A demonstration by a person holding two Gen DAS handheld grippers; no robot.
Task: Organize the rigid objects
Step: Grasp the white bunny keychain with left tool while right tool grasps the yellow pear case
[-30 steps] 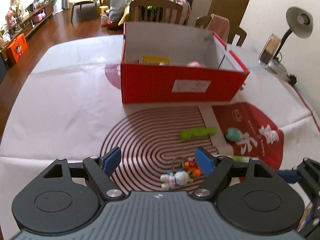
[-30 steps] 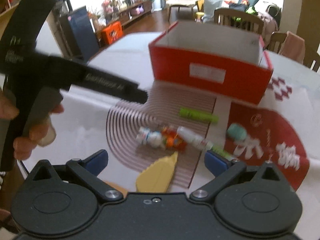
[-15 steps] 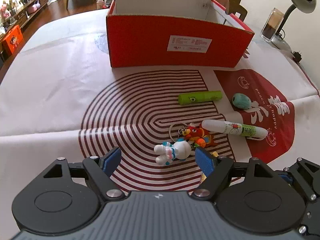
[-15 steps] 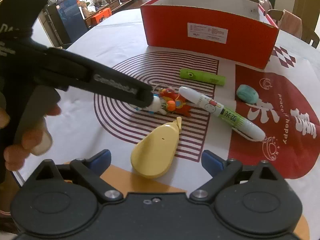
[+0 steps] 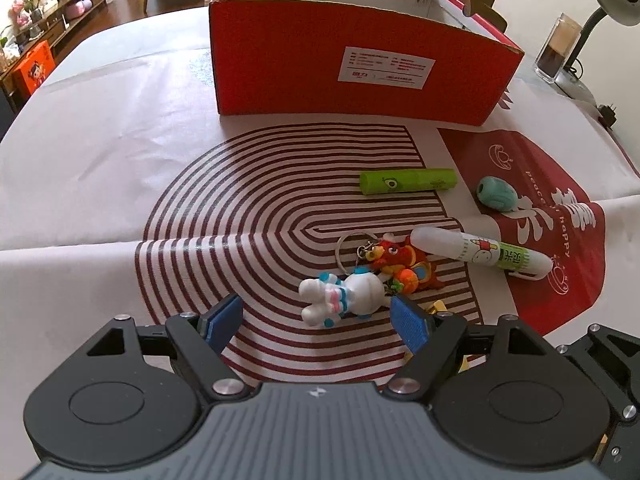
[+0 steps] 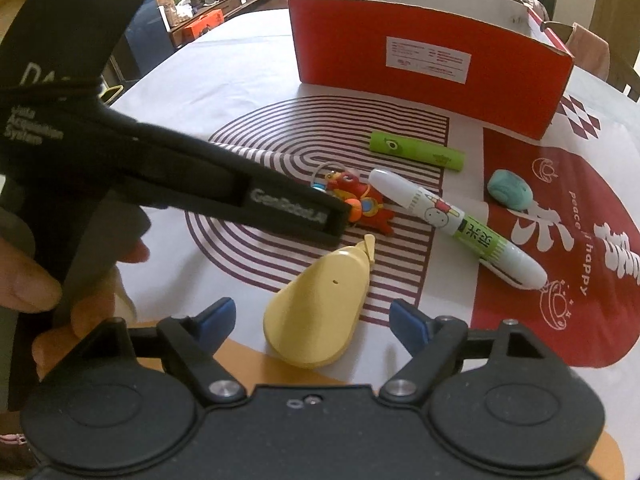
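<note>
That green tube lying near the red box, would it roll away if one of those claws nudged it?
Probably, if nudged from the side: the green tube is a smooth round cylinder lying flat on the tablecloth. It looks like rigid plastic, so it should hold its shape when squeezed. Its glossy surface may slip between the pads unless it is gripped squarely across its width.

Left claw (image 5: pixel 318 318) wide open, white astronaut toy (image 5: pixel 346 293) just ahead between blue pads. Red dragon keychain (image 5: pixel 402 262) touches toy, crowds right side. Striped cloth (image 5: pixel 240 216) bare on left. Tall red cardboard box (image 5: pixel 360 64) blocks far end.
</note>
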